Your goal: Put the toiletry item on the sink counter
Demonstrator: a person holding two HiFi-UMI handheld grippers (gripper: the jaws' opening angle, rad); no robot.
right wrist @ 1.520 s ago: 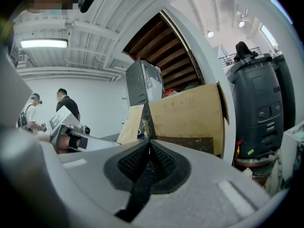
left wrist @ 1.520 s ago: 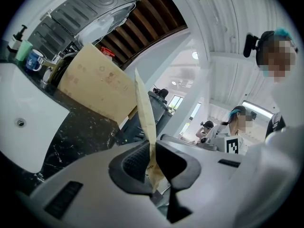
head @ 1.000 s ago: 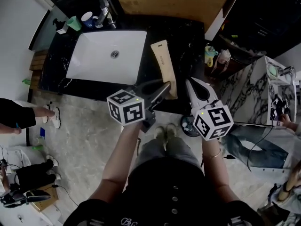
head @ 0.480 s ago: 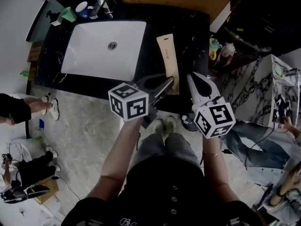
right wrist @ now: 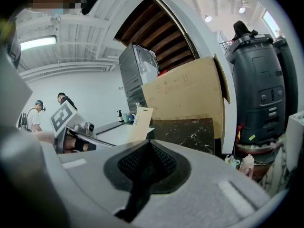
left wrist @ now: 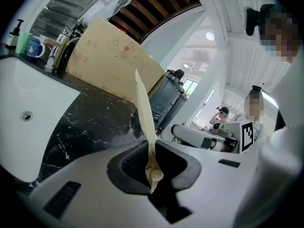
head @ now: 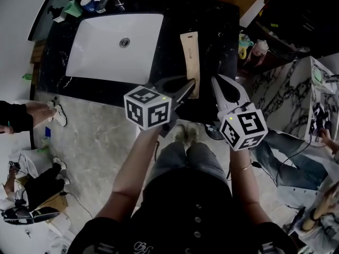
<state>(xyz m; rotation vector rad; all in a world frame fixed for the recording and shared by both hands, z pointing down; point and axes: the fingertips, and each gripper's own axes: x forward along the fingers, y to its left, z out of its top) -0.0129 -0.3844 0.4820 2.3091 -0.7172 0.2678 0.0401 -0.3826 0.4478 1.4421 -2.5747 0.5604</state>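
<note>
While the left gripper [head: 188,86] keeps its jaws clamped on the lower end of the tan toiletry tube [head: 189,57], the tube points straighter across the dark surface [head: 217,41] than a second ago, slightly farther right of the white sink [head: 106,52]. Just beside it, the right gripper [head: 217,81] has its jaws closed on nothing.

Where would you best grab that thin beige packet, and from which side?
By its near short end, coming in from the person's side. The packet is long, flat and thin, so a pinch across its two broad faces suits it. The left claw is shut on that end in just this way.
</note>
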